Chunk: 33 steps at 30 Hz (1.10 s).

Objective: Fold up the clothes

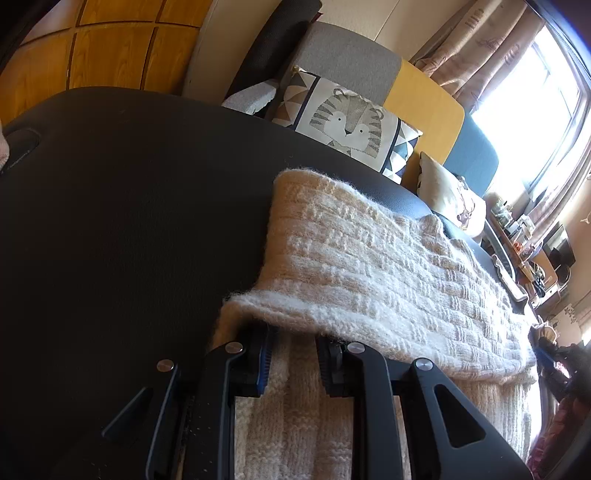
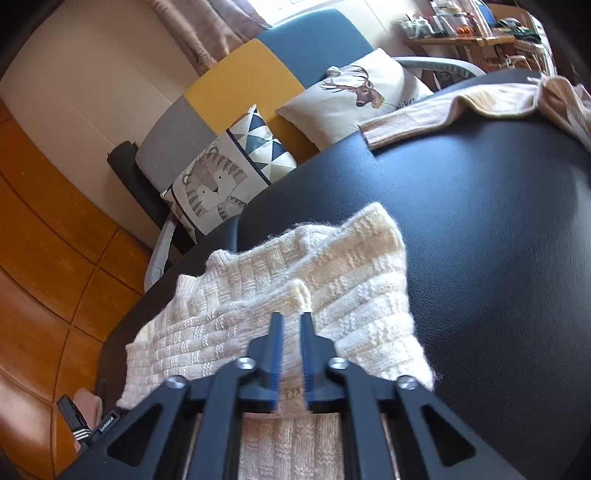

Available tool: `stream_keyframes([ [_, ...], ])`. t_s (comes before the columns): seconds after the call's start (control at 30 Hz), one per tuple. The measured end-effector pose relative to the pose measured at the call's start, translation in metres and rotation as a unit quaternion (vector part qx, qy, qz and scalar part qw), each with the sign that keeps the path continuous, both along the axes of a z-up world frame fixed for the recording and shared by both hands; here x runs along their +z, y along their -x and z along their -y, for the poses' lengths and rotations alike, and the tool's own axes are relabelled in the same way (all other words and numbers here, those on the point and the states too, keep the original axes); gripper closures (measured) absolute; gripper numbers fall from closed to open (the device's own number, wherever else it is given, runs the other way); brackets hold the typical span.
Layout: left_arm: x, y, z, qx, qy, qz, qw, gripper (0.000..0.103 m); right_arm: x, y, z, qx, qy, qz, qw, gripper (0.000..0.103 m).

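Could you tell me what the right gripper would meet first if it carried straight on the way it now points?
Most likely the cream knitted sweater: the right gripper points down at its folded layers, directly ahead.

Left gripper tips hidden under the sweater fold (lower centre); shelf clutter, upper right, too small to tell.

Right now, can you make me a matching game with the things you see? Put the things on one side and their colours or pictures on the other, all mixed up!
Things:
1. knitted sweater
2. table top
3. square cushion
4. pale cushion

Colours or pictures:
A. a deer with antlers
B. black
C. a striped tiger
D. cream

Right pairs: 1-D, 2-B, 3-C, 4-A
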<state>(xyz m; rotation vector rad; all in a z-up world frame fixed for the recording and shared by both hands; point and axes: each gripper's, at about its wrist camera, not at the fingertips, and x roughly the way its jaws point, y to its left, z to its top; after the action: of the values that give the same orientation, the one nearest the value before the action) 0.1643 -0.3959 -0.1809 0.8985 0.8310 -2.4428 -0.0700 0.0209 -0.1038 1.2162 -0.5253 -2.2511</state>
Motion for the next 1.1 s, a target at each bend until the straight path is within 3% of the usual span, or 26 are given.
stream_keyframes([
  [0.1,0.0,0.0,0.001,0.001,-0.001,-0.002,1.0,0.081,-0.01,0.003,-0.003,-0.015,-0.014,0.026,0.999,0.078],
  [0.3,0.0,0.001,0.0,0.0,0.004,0.001,1.0,0.081,-0.026,-0.001,0.012,0.033,0.024,0.043,0.998,0.081],
  [0.33,0.001,0.001,0.0,0.0,0.004,0.001,1.0,0.081,-0.024,-0.002,0.019,0.043,0.009,0.034,0.998,0.091],
  [0.37,0.001,0.001,0.0,0.0,0.004,0.001,1.0,0.08,-0.019,-0.004,0.025,0.052,-0.007,0.018,0.998,0.095],
  [0.53,0.0,0.002,-0.001,-0.001,0.009,0.004,0.9999,0.08,0.016,-0.016,0.039,0.045,-0.091,-0.09,0.991,0.097],
  [0.63,0.0,0.002,-0.001,-0.001,0.012,0.005,0.9999,0.08,0.011,-0.01,0.041,0.03,-0.122,-0.089,0.988,0.097],
  [0.8,0.0,0.002,-0.001,-0.003,0.012,0.005,0.9999,0.08,-0.021,-0.001,0.041,0.028,-0.133,-0.056,0.989,0.096],
  [0.93,0.0,0.003,-0.001,-0.003,0.014,0.007,0.9999,0.08,-0.024,-0.003,0.036,0.017,-0.126,-0.066,0.99,0.097],
  [1.1,0.001,0.004,-0.002,-0.004,0.021,0.013,0.9997,0.08,-0.005,-0.008,0.038,0.01,-0.137,-0.099,0.985,0.096],
])
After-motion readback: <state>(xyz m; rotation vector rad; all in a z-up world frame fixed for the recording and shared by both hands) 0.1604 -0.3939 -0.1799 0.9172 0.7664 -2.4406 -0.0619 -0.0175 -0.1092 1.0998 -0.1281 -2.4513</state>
